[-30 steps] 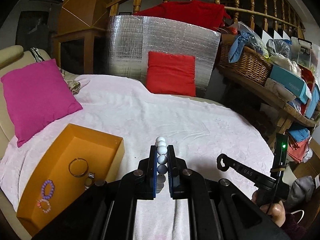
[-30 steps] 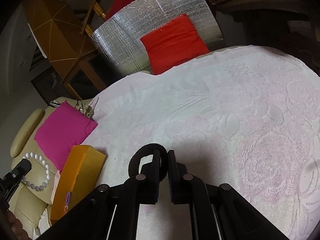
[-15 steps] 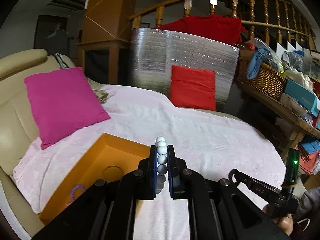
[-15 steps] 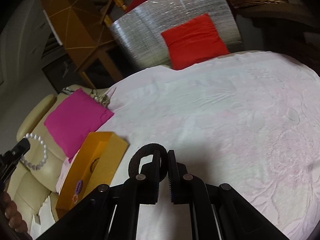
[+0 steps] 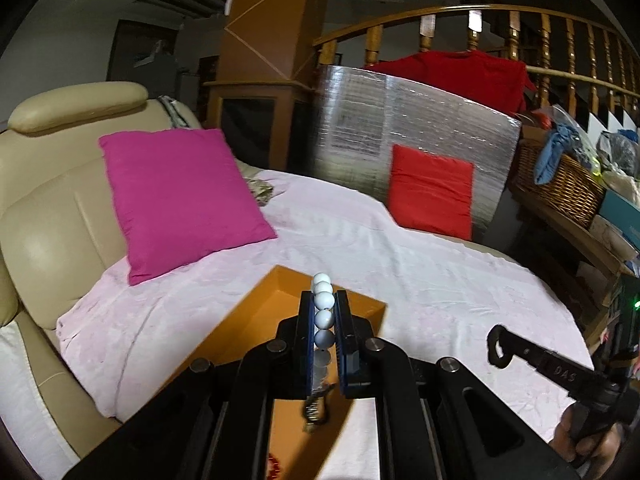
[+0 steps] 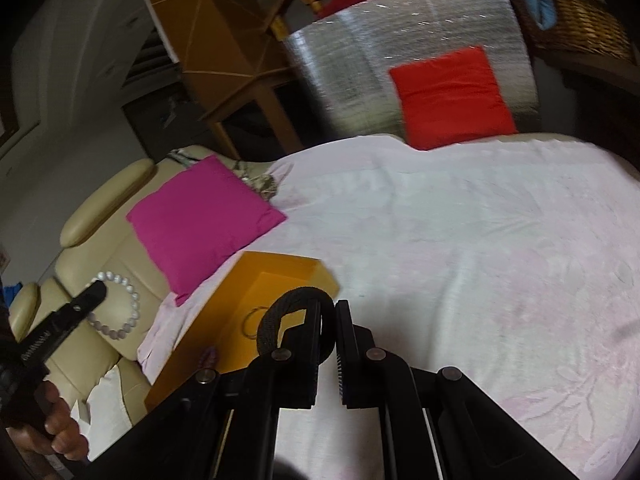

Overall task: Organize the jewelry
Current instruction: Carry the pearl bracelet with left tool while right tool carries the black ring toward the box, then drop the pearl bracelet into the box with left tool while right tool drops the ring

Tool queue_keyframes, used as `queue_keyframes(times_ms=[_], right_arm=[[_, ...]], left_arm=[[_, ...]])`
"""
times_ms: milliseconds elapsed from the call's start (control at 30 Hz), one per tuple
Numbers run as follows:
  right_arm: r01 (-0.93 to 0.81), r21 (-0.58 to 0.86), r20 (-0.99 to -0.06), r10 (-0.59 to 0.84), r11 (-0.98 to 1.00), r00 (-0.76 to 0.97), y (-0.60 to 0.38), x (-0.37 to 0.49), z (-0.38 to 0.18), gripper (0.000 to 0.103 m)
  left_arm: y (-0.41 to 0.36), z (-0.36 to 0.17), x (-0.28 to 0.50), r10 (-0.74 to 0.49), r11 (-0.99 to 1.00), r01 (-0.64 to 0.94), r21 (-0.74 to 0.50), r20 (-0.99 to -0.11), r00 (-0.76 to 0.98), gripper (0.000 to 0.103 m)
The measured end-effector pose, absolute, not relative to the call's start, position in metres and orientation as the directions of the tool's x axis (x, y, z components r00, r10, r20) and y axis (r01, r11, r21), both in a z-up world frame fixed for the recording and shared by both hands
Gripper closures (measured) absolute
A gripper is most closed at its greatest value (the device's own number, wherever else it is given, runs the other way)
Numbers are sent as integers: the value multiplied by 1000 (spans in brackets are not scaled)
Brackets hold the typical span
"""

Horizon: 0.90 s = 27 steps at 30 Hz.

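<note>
Room: pink blanket [image 6: 460, 240] covers a beige sofa [image 5: 44, 216], with a magenta pillow [image 5: 176, 196] to the far left of both tongs and a red pillow [image 5: 430, 190] far ahead.
Box: orange box [image 5: 276, 300] sits on the blanket, right under and just ahead of the left tongs [image 5: 324, 312]; in the right view it lies ahead and to the left of the right tongs [image 6: 328, 320].
Left tongs: pinched narrow on a white bead bracelet [image 5: 323, 308]; the beads stand in a line going up and away between the fingers, and the loop hangs down.
Right tongs: closed on a black hair band [image 6: 280, 312]; its loop sticks out to the left, over the box's near edge.
Nearer: I think the left tongs are closer to the box's middle, so they can drop first.
In the box: a thin ring bangle [image 6: 254, 322] and something purple [image 6: 210, 356], partly hidden.
Edges: the box walls are low; the far wall is just ahead of the beads.
Open room: lots of bare blanket to the right of both tongs.
</note>
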State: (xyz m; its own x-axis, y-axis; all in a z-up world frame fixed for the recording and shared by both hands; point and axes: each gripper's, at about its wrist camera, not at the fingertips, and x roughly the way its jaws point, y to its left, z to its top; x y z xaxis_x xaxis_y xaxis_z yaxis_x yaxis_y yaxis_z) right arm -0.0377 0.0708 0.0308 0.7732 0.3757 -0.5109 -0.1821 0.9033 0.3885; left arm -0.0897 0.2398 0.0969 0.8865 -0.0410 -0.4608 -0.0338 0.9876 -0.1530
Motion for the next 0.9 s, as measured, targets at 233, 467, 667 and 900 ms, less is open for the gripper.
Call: queue_keyframes(times_ms=[233, 467, 667, 900], right_arm=[[-279, 343, -526, 429, 897, 735, 127, -28, 39, 95], [-332, 315, -562, 456, 889, 690, 173, -11, 27, 95], [-315, 281, -624, 422, 907, 658, 193, 21, 10, 95], [-273, 212, -686, 342, 938, 642, 208, 69, 1, 95]], left_arm=[[298, 71, -88, 35, 975, -142, -171, -516, 856, 94], [322, 36, -83, 33, 970, -167, -176, -585, 811, 94], [309, 17, -68, -16, 976, -120, -179, -618, 786, 94], [292, 4, -48, -71, 981, -64, -185, -641, 764, 94]])
